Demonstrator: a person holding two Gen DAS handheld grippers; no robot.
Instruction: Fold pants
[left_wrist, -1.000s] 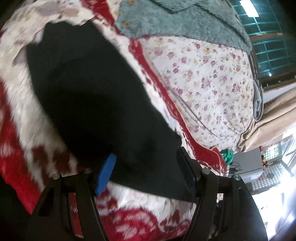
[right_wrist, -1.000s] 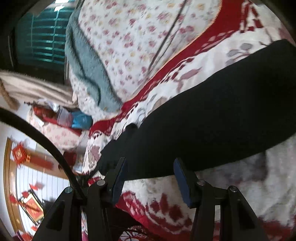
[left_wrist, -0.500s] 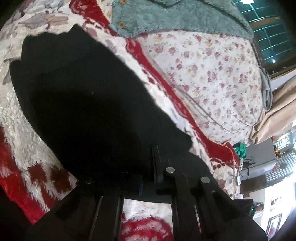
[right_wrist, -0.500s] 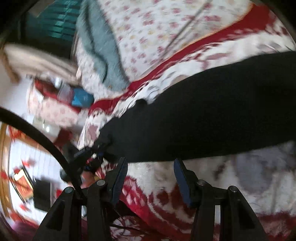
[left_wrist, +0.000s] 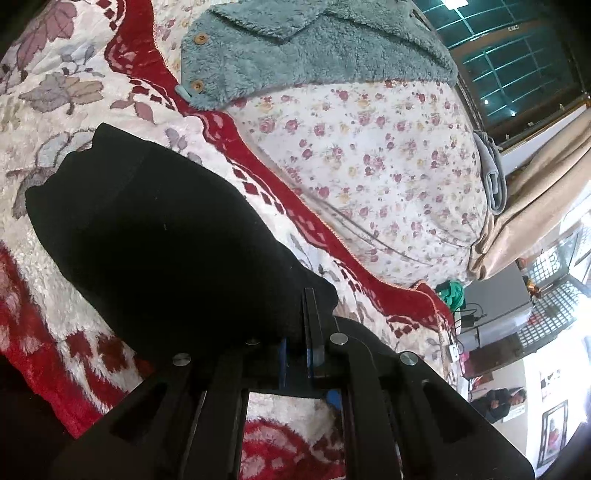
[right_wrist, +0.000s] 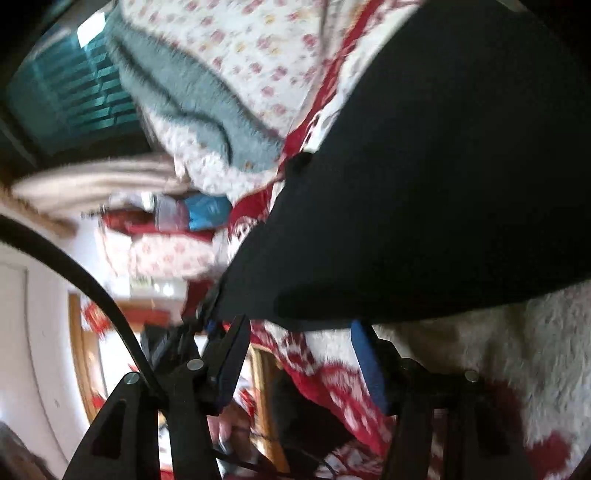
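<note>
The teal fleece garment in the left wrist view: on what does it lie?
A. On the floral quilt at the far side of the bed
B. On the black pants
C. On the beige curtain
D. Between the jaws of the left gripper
A. The teal fleece garment, with its wooden buttons, lies on top of the floral quilt, well apart from the black pants and from the left gripper.

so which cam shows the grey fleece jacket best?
Left wrist. The grey fleece jacket is sharp there, its buttons and edge visible, lying on the flowered quilt. The right wrist view shows it only as a motion-blurred grey strip.
</note>
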